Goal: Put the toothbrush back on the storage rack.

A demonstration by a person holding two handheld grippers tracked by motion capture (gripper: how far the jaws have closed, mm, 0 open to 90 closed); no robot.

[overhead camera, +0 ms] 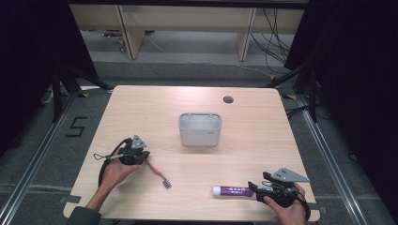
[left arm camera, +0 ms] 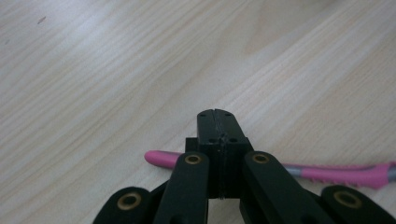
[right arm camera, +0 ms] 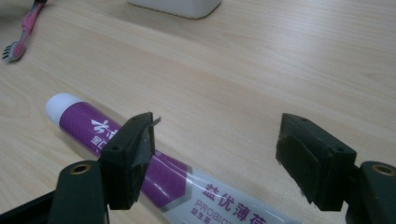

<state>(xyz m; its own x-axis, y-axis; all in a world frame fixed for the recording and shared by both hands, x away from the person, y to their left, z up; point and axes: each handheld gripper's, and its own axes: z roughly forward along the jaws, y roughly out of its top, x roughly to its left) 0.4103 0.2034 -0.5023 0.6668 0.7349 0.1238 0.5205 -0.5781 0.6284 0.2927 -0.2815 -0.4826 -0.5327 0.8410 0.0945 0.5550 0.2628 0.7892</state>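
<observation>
Flanking bare tabletop (overhead camera: 263, 154): left gripper (overhead camera: 141, 154) clamped together over pink toothbrush (overhead camera: 157, 174), right gripper (overhead camera: 256, 188) agape above toothpaste tube (overhead camera: 233, 191) near front edge.

A pink plastic toothbrush with a grey-banded handle (overhead camera: 157, 172) is laid flat on the light wooden tabletop near its left front, its bristled head (right arm camera: 13, 50) pointed toward the front edge. A purple-and-white toothpaste tube with a white cap (overhead camera: 233, 191) is laid flat near the right front, its cap turned toward the toothbrush; the two are kept well apart.
</observation>
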